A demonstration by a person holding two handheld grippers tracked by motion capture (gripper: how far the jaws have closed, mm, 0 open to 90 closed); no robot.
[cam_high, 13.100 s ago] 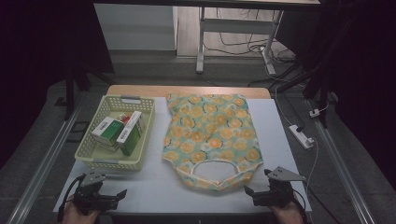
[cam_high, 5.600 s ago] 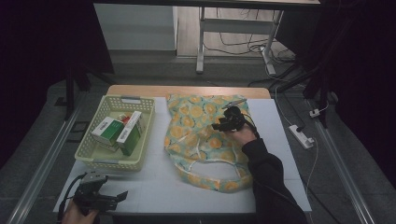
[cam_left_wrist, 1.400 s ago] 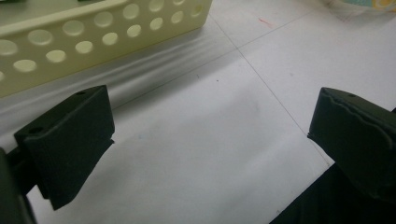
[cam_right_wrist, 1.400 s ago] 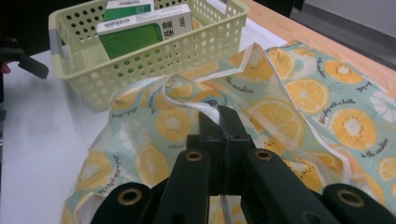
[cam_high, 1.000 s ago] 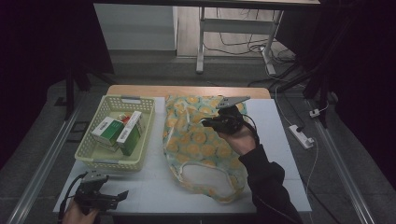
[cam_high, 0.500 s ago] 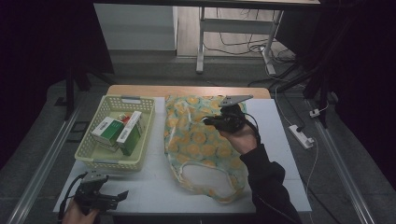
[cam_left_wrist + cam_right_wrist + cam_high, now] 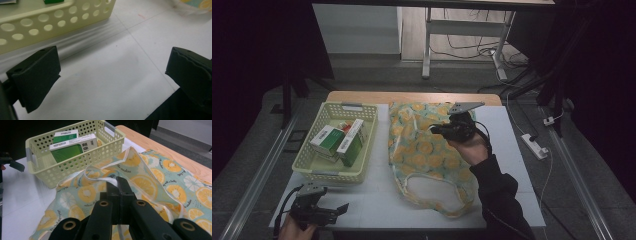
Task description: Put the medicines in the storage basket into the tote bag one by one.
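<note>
Since the earliest picture the garment [image 7: 432,150], a lemon-and-orange print top on pale teal, has gone from lying flat to being gathered along its far right part, and the right gripper [image 7: 443,129] has come from the near edge of the surface to hover over the cloth's far half; over the last second nothing has shifted. Its jaws are pressed fully together on a white-bound hem of the garment [image 7: 113,181], pulling a fold of fabric up off the surface. The rest of the garment lies spread with its neckline opening toward the near side and one edge rumpled toward the basket.

Just left of the garment stands the pale yellow perforated basket [image 7: 362,111], its right wall close to the cloth but not touching it in the high view. Inside the basket lie green-and-white boxes [image 7: 339,142], side by side. Nearer than the garment and to its left, at the near left corner of the white surface [image 7: 377,200], rests the left gripper [image 7: 337,210] in the person's hand. Its jaws stand wide apart with nothing between them, bare surface below and the basket's wall just beyond. Past the far side of the garment a strip of wooden tabletop [image 7: 362,96] shows.
</note>
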